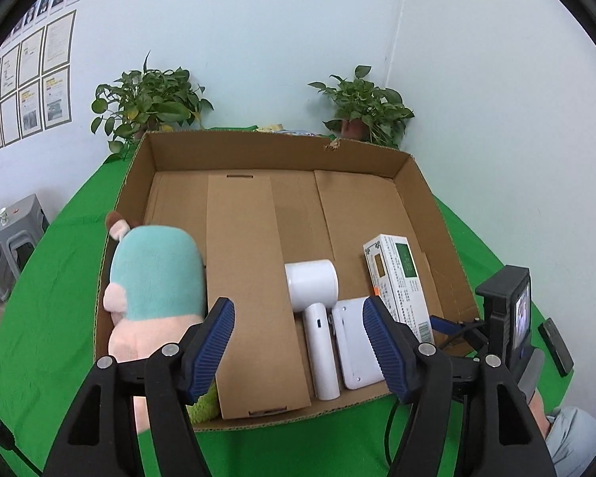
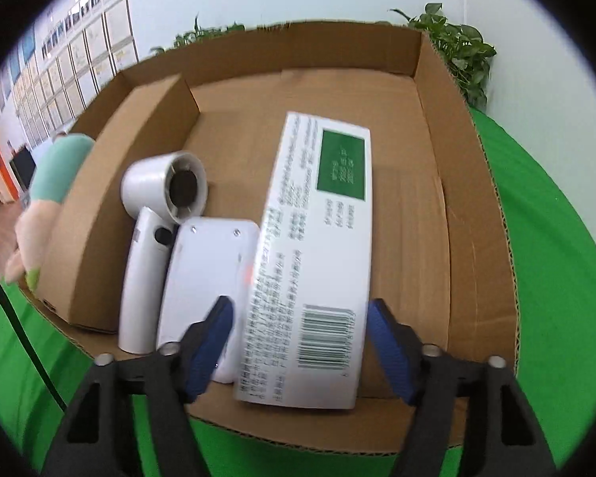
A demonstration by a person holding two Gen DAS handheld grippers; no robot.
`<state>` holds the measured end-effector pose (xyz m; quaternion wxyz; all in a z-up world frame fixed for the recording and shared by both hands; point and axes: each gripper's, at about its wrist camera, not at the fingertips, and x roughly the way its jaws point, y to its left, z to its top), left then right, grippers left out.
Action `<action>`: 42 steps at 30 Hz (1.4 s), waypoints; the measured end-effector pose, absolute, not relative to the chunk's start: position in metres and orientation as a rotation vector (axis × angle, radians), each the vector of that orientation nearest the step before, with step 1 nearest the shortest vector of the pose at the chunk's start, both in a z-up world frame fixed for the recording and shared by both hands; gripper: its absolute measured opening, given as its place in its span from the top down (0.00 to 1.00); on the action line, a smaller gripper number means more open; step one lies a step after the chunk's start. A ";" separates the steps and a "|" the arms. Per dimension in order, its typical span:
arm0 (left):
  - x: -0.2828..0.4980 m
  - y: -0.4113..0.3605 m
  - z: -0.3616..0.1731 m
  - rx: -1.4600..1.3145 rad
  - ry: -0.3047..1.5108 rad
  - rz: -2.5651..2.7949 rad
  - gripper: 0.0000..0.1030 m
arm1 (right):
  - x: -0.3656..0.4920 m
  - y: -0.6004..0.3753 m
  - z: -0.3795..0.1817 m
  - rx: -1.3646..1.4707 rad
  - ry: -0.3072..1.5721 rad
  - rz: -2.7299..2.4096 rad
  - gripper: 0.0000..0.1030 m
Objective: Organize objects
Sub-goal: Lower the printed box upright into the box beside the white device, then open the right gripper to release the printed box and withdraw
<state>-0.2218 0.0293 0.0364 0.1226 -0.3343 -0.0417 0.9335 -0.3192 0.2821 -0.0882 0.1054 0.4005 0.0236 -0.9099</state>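
- Between our right gripper's [image 2: 298, 342] blue pads sits the barcode end of the white medicine box [image 2: 318, 254]; we read the pads as flanking it with slivers of gap on both sides, so apart rather than clamped, though blur makes this a judgement.
- Our cardboard box [image 1: 437, 214] is the largest thing here, resting on the green cloth [image 1: 59, 278], and it already contains everything we see of the task.
- Our plush toy [image 1: 155, 282] fills the left compartment, beyond the cardboard divider [image 1: 250, 278].
- Our medicine box lies in the right compartment, its long axis running straight away from the right gripper toward the far wall, so that hand is plainly the nearer one.
- Our white hair dryer [image 2: 155, 238] and flat white device [image 2: 206, 278] lie just left of it, the device touching its left edge.
- Our left gripper [image 1: 298, 326] hangs above the near rim with jaws apart and nothing between them, well off from the medicine box.
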 end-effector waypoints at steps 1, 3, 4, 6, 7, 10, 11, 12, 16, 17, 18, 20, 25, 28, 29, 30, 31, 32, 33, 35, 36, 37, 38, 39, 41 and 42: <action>-0.225 0.033 0.029 -0.983 -0.123 2.722 0.37 | -0.319 0.281 -0.089 1.179 0.079 -2.678 0.38; -0.226 0.034 0.022 -0.993 -0.122 2.723 0.37 | -0.318 0.279 -0.089 1.176 0.112 -2.684 0.38; -0.229 0.035 0.016 -0.997 -0.122 2.725 0.37 | -0.318 0.278 -0.090 1.176 0.125 -2.687 0.38; -0.230 0.034 0.010 -0.999 -0.121 2.736 0.36 | -0.318 0.276 -0.090 1.178 0.146 -2.692 0.38; -0.230 0.033 0.008 -0.999 -0.114 2.746 0.36 | -0.317 0.276 -0.090 1.180 0.149 -2.693 0.38; -0.232 0.034 0.003 -0.987 -0.090 2.776 0.35 | -0.321 0.275 -0.092 1.208 0.144 -2.682 0.37; -0.231 0.033 0.002 -0.986 -0.086 2.784 0.35 | -0.324 0.275 -0.095 1.236 0.134 -2.673 0.38; -0.232 0.033 0.001 -0.987 -0.085 2.788 0.35 | -0.326 0.276 -0.098 1.264 0.132 -2.670 0.38; -0.230 0.031 -0.002 -0.985 -0.078 2.798 0.34 | -0.328 0.278 -0.100 1.275 0.113 -2.679 0.38; -0.230 0.031 -0.003 -0.983 -0.078 2.801 0.34 | -0.328 0.278 -0.099 1.271 0.105 -2.682 0.38; -0.229 0.030 -0.004 -0.980 -0.080 2.804 0.34 | -0.326 0.279 -0.097 1.260 0.086 -2.676 0.37; -0.228 0.030 -0.005 -0.971 -0.086 2.809 0.31 | -0.323 0.279 -0.092 1.237 0.056 -2.666 0.33; -0.221 0.030 -0.007 -0.926 -0.060 2.865 0.28 | -0.310 0.284 -0.080 1.115 0.013 -2.674 0.20; -0.213 0.030 -0.010 -0.853 -0.046 2.941 0.16 | -0.301 0.287 -0.077 1.056 -0.011 -2.691 0.17; -0.209 0.030 -0.011 -0.821 -0.037 2.974 0.10 | -0.297 0.288 -0.076 1.028 -0.017 -2.703 0.16; -0.205 0.030 -0.013 -0.787 -0.025 3.010 0.03 | -0.290 0.288 -0.075 0.983 -0.023 -2.717 0.15; -0.200 0.031 -0.016 -0.759 -0.016 3.044 0.00 | -0.280 0.283 -0.070 0.923 -0.039 -2.734 0.13; -0.197 0.031 -0.020 -0.744 -0.015 3.065 0.00 | -0.270 0.285 -0.066 0.837 -0.065 -2.760 0.08; -0.194 0.030 -0.026 -0.743 -0.025 3.073 0.00 | -0.258 0.284 -0.065 0.758 -0.082 -2.792 0.01; -0.192 0.028 -0.038 -0.776 -0.065 3.068 0.00 | -0.247 0.281 -0.064 0.683 -0.089 -2.847 0.01; -0.192 0.028 -0.045 -0.794 -0.075 3.066 0.00 | -0.245 0.277 -0.066 0.686 -0.078 -2.864 0.01; -0.193 0.029 -0.051 -0.805 -0.064 3.066 0.00 | -0.246 0.273 -0.068 0.703 -0.062 -2.869 0.01; -0.193 0.030 -0.057 -0.810 -0.042 3.073 0.00 | -0.247 0.268 -0.073 0.726 -0.044 -2.863 0.01; -0.194 0.032 -0.063 -0.819 -0.018 3.080 0.00 | -0.249 0.265 -0.076 0.743 -0.031 -2.854 0.01; -0.197 0.033 -0.072 -0.844 -0.010 3.079 0.00 | -0.253 0.260 -0.081 0.778 -0.014 -2.837 0.01; -0.198 0.034 -0.076 -0.850 -0.016 3.079 0.00 | -0.253 0.258 -0.084 0.794 -0.012 -2.833 0.01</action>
